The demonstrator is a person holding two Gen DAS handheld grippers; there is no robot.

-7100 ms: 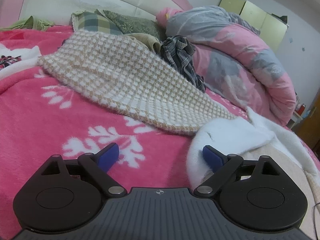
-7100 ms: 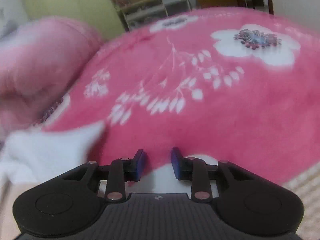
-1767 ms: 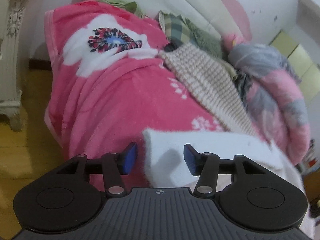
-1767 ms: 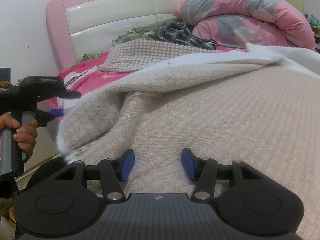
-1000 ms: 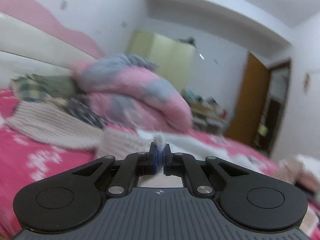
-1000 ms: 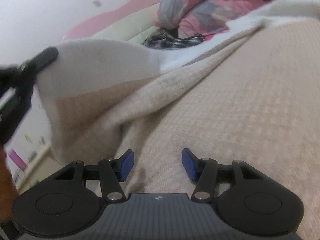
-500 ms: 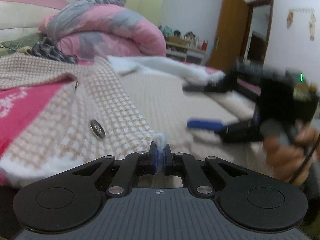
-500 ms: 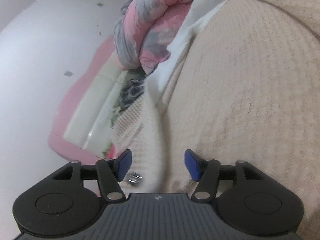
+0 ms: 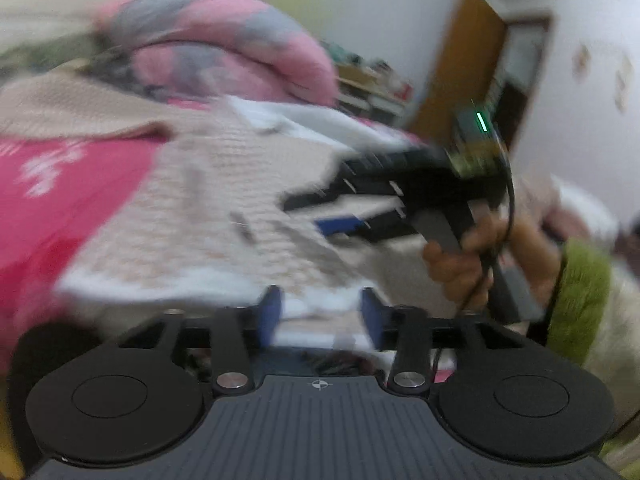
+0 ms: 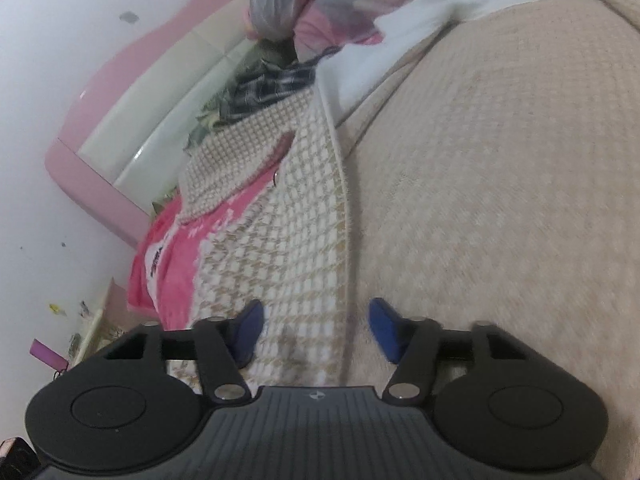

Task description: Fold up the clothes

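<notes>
Left wrist view: left tongs [image 9: 318, 314] just opened, jaws apart w/ the houndstooth coat [image 9: 224, 204] hem between, unpinched. Right tongs [image 10: 314, 330] part-open, closing, straddling coat's front edge, which runs lengthwise twd headboard [image 10: 132, 112]. Pink blanket [image 10: 168, 248] left.

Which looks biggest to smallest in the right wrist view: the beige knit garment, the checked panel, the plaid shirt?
1. Beige knit garment, though it lies nearest the camera.
2. Checked panel.
3. Plaid shirt, farthest away, so its true size is unsure.

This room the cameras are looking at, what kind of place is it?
Most likely a home bedroom: a padded pink headboard, a pink floral blanket on the bed, and a rolled pink and grey quilt.
</notes>
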